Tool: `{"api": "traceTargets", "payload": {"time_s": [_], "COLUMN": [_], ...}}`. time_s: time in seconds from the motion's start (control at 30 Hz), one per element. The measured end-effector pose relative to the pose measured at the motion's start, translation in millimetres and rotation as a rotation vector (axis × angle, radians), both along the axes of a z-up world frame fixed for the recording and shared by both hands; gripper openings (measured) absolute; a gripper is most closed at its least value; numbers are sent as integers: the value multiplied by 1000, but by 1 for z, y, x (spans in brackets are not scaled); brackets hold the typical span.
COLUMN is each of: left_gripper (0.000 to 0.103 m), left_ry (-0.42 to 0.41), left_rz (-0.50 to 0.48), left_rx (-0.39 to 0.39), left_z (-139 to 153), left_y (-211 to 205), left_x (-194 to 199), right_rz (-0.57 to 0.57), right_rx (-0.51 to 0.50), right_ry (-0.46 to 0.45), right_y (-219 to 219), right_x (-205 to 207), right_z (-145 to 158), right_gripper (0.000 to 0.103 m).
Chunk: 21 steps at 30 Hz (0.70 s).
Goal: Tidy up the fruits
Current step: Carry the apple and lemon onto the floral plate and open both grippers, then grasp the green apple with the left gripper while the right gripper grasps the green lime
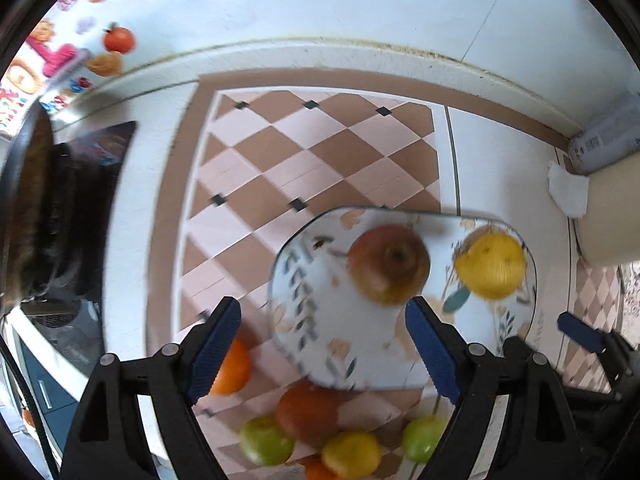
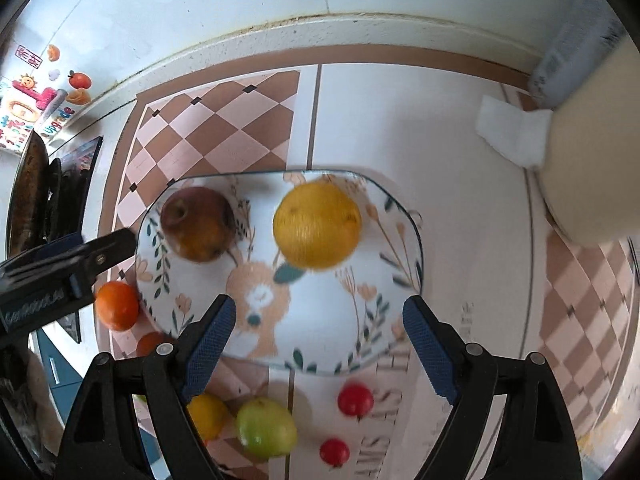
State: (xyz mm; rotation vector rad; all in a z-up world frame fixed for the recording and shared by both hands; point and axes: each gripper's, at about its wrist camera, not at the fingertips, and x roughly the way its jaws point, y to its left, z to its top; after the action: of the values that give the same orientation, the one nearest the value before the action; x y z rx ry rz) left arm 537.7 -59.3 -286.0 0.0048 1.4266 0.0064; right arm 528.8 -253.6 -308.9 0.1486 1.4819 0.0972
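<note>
Both claws are standing wide apart with nothing between their pads. Seen from the left wrist, the left claw (image 1: 322,344) is hanging released above the near edge of the patterned plate (image 1: 320,344), which is carrying a reddish apple (image 1: 390,264) and a yellow fruit (image 1: 491,265), the two sitting apart from each other. Below the plate, an orange (image 1: 234,368), a darker orange-red fruit (image 1: 308,414) and two green fruits (image 1: 266,440) are lying loose on the counter (image 1: 500,168).

Seen from the right wrist, the right claw (image 2: 316,344) is likewise hanging released over the plate, while two small red fruits (image 2: 355,400) are waiting on the counter near its front rim.

Judging by looks, the round fruits are seeming firm, smooth and prone to rolling, so a hold across the widest part looks safest; the small red ones may be bruising easily, and the plate is probably brittle
</note>
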Motion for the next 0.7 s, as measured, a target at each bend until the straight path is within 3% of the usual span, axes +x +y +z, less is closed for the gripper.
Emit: {"api": "traceTargets", "payload": {"time_s": [0.4,0.7], "left_gripper": [84,84], "left_ry": [-129,-181], "left_rz": [-56,-87], "left_rx": [-20,-53], "left_z": [70,116], "left_y": [11,7], "left_x": [-75,-117], "right_rz": [-60,-65], "right_rx": [-36,-40], "right_ry": [-87,-157], "right_y": [0,4], "right_x": [-67,-116], "right_z": [70,128], "right_gripper": [88,88]}}
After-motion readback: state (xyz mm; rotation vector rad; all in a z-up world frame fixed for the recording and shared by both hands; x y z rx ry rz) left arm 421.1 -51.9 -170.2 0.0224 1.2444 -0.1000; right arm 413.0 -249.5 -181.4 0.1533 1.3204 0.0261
